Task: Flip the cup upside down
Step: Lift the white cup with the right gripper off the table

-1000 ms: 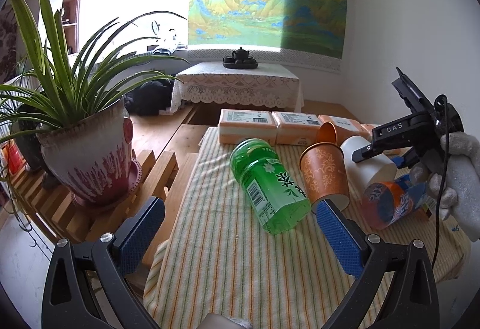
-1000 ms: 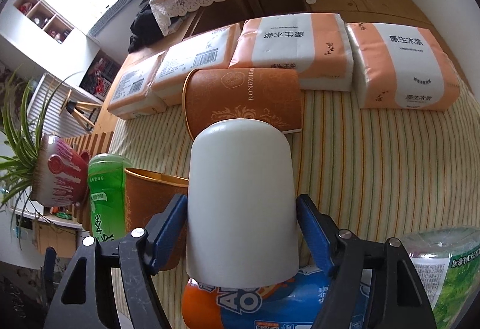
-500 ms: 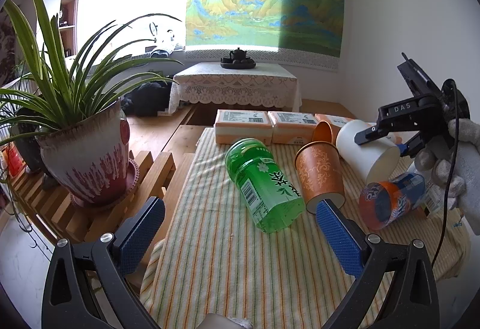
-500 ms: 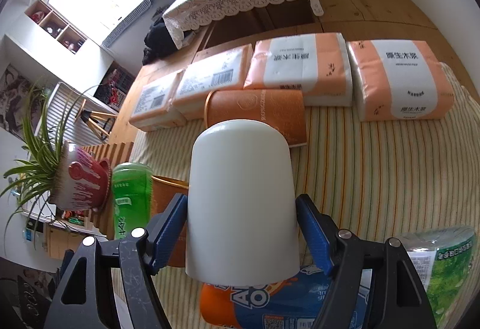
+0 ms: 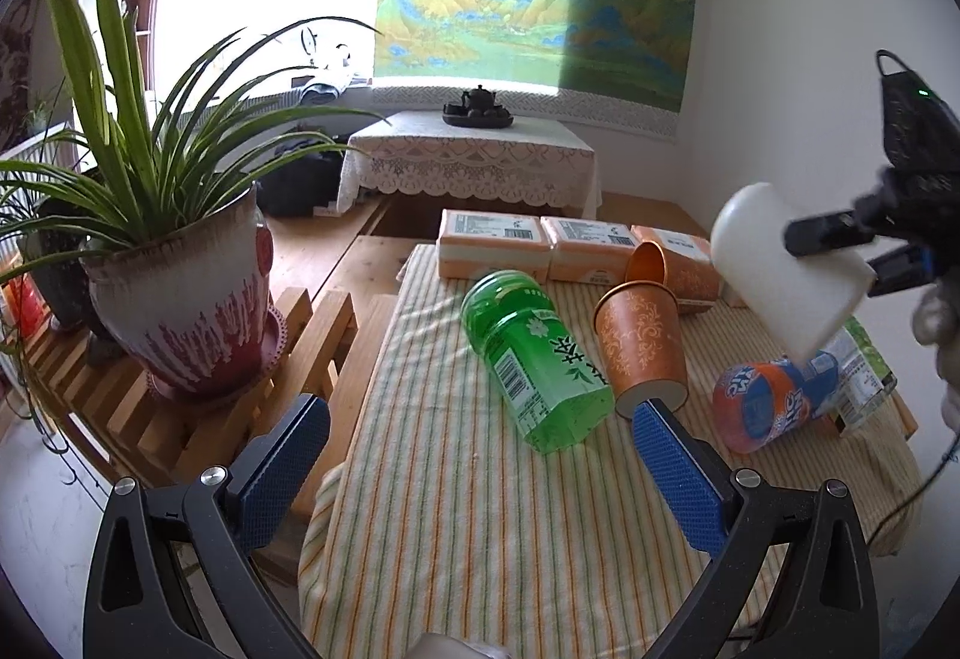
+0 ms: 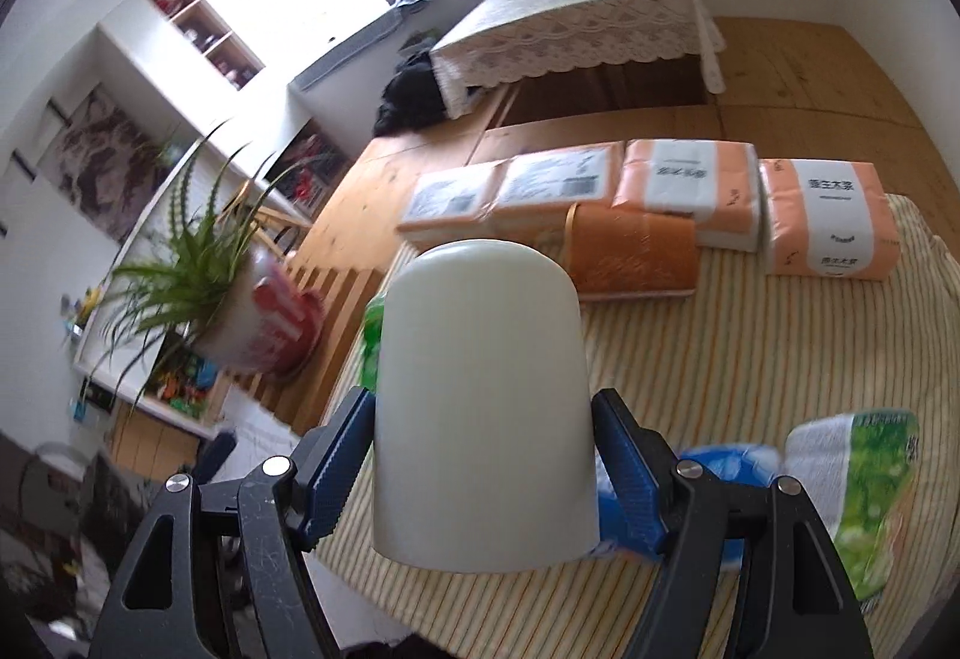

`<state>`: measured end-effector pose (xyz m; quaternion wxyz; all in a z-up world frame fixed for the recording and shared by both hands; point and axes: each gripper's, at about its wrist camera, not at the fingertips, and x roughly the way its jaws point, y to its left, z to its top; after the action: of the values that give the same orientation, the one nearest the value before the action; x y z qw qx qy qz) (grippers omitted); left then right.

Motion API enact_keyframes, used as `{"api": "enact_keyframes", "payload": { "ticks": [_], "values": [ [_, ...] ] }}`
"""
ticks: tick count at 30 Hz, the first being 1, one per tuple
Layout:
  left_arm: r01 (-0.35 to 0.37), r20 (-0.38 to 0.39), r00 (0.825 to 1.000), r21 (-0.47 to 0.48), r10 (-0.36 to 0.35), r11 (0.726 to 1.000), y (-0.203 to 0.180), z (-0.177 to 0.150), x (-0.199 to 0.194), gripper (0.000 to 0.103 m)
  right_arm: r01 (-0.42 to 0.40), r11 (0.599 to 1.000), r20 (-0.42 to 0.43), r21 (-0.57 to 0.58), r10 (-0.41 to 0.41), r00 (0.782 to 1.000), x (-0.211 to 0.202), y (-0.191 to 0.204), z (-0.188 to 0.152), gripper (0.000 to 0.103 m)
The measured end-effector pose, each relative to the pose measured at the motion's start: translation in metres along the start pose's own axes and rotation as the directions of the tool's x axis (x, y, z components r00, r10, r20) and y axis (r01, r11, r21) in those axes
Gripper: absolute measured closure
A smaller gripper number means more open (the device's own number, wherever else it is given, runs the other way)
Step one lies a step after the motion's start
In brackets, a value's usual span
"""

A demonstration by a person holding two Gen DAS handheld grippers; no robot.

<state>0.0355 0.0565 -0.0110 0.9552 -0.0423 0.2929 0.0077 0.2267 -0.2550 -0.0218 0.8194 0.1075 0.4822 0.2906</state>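
Note:
My right gripper point(image 6: 483, 470) is shut on a plain white cup point(image 6: 483, 401) and holds it in the air above the striped cloth, closed base pointing away from me. In the left wrist view the white cup point(image 5: 786, 269) hangs tilted at the right, held by the right gripper point(image 5: 840, 251). My left gripper point(image 5: 474, 473) is open and empty, low over the near part of the striped cloth point(image 5: 480, 527). An orange patterned paper cup point(image 5: 645, 344) stands tilted on the cloth. A second orange cup point(image 5: 666, 269) lies on its side behind it.
A green tea bottle point(image 5: 537, 359) lies on the cloth's middle. An orange and blue bottle point(image 5: 774, 401) and a green-labelled bottle point(image 5: 864, 371) lie at the right. Three tissue packs point(image 5: 540, 251) line the far edge. A potted plant point(image 5: 180, 287) stands on a slatted rack to the left.
My right gripper has lifted the white cup up off the table and higher, tilting it. The left gripper has stayed in place and open.

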Motion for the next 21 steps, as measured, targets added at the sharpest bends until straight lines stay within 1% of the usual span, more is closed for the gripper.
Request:
{"api": "enact_keyframes", "payload": {
  "ticks": [3,6,9,13,17,19,21],
  "values": [
    [0.006,-0.019,1.0,-0.003,-0.006,1.0,0.005,-0.001,-0.003,0.001,-0.026,0.998,-0.039,-0.065,0.024,0.999,-0.002,0.016,-0.027,0.033],
    [0.004,-0.02,1.0,-0.004,-0.004,1.0,0.007,-0.004,-0.007,0.001,-0.047,0.994,-0.086,-0.103,0.038,0.996,0.001,0.019,-0.053,0.033],
    [0.001,-0.019,1.0,-0.002,-0.002,1.0,0.006,-0.005,-0.011,0.001,-0.033,0.994,-0.129,-0.106,0.02,0.991,0.008,0.012,-0.076,0.033],
    [0.003,-0.017,1.0,0.007,-0.003,1.0,-0.001,-0.005,-0.012,0.001,-0.016,0.997,-0.175,-0.076,0.003,0.985,0.014,-0.003,-0.104,0.033],
    [0.011,-0.015,1.0,0.021,-0.011,1.0,-0.009,-0.006,-0.011,0.001,0.016,0.998,-0.181,-0.067,-0.028,0.983,0.012,-0.014,-0.123,0.033],
    [0.017,-0.022,1.0,0.027,-0.017,0.999,-0.014,-0.006,-0.007,0.001,0.058,0.997,-0.166,-0.055,-0.066,0.984,0.011,-0.022,-0.129,0.033],
    [0.031,-0.035,0.999,0.03,-0.03,0.999,-0.019,-0.006,-0.002,0.001,0.087,0.995,-0.145,-0.039,-0.091,0.985,0.014,-0.027,-0.127,0.033]
  ]
}}
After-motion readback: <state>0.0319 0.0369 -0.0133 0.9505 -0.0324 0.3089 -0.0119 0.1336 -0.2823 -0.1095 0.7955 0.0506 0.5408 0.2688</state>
